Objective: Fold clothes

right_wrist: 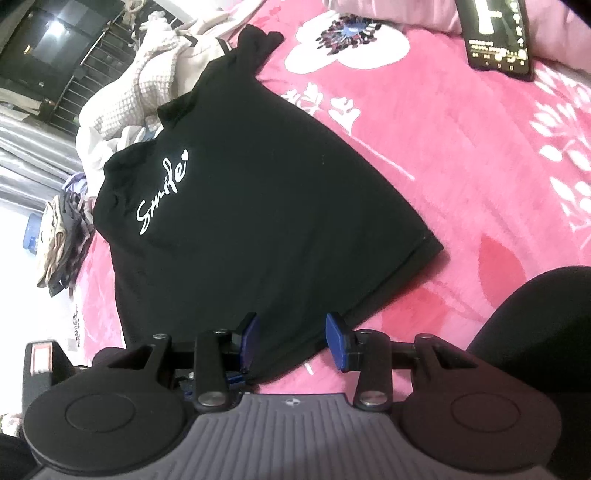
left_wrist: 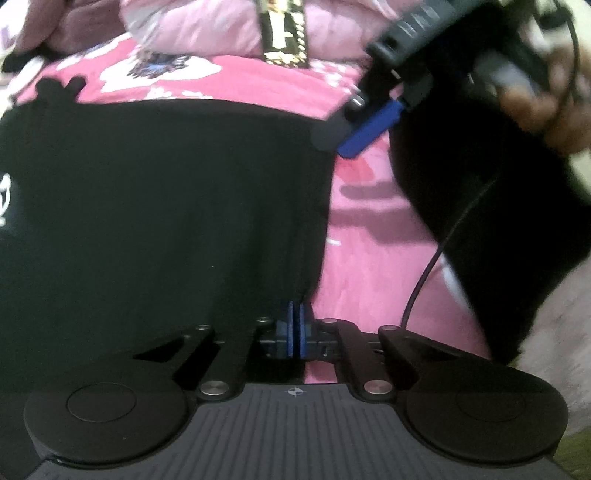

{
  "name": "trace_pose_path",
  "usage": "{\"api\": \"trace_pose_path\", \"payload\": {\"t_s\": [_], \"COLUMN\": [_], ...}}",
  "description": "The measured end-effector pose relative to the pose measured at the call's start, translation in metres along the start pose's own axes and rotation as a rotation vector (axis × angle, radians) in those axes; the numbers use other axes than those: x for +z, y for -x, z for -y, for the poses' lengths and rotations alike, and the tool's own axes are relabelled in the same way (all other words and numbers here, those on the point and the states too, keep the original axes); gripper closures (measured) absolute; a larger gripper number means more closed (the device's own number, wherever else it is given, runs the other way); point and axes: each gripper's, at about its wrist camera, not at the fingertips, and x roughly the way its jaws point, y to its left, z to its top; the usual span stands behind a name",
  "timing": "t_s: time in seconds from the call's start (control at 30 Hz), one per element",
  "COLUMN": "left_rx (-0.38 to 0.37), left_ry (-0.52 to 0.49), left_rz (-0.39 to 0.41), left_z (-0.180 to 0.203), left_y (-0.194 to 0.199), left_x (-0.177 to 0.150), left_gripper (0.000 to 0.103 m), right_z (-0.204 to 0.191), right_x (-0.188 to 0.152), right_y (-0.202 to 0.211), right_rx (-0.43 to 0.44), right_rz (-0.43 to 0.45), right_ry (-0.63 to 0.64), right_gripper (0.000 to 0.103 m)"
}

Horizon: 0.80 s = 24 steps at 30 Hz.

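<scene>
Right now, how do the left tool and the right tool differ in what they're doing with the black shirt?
The left tool has its blue pads pressed together at the black shirt's hem edge, seemingly pinching it; the right tool stands open, hem cloth lying between its pads, ungripped. The left sits low against the shirt on the pink blanket; the right, seen from the left wrist view, is raised and tilted. Both have blue pads on black linkages.

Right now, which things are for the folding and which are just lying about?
For the folding:
- black cotton T-shirt with white "Smile" lettering
- left tongs, shut at its hem
- right tongs, open

Lying about:
- black smartphone, screen lit
- heap of pale knitted clothes
- pink flowered blanket
</scene>
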Motion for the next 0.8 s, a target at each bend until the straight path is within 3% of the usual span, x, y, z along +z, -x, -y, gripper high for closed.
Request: {"api": "trace_pose_path", "payload": {"t_s": [0.2, 0.37, 0.47, 0.57, 0.63, 0.8], "left_rx": [-0.112, -0.214, -0.262, -0.285, -0.292, -0.303], "left_ry": [0.229, 0.452, 0.542, 0.591, 0.61, 0.626], "left_rz": [0.064, 0.13, 0.161, 0.173, 0.177, 0.188], "left_z": [-0.034, -0.071, -0.086, -0.096, -0.098, -0.101], "left_y": [0.017, 0.027, 0.032, 0.035, 0.036, 0.038], "left_x": [-0.001, -0.003, -0.005, -0.006, -0.007, -0.007], "left_gripper": [0.102, 0.102, 0.102, 0.102, 0.102, 0.102], "right_z": [-0.003, -0.019, -0.032, -0.041, -0.042, -0.023], "right_x": [0.001, -0.003, -0.008, -0.017, -0.02, -0.013], "right_y": [0.011, 0.025, 0.026, 0.014, 0.0, -0.043], "right_rx": [0.007, 0.015, 0.021, 0.027, 0.019, 0.002], "right_rz": [0.049, 0.113, 0.095, 0.022, -0.023, -0.096], "right_ry": [0.025, 0.162, 0.271, 0.332, 0.31, 0.088], "right_gripper": [0.06, 0.06, 0.06, 0.06, 0.06, 0.06]}}
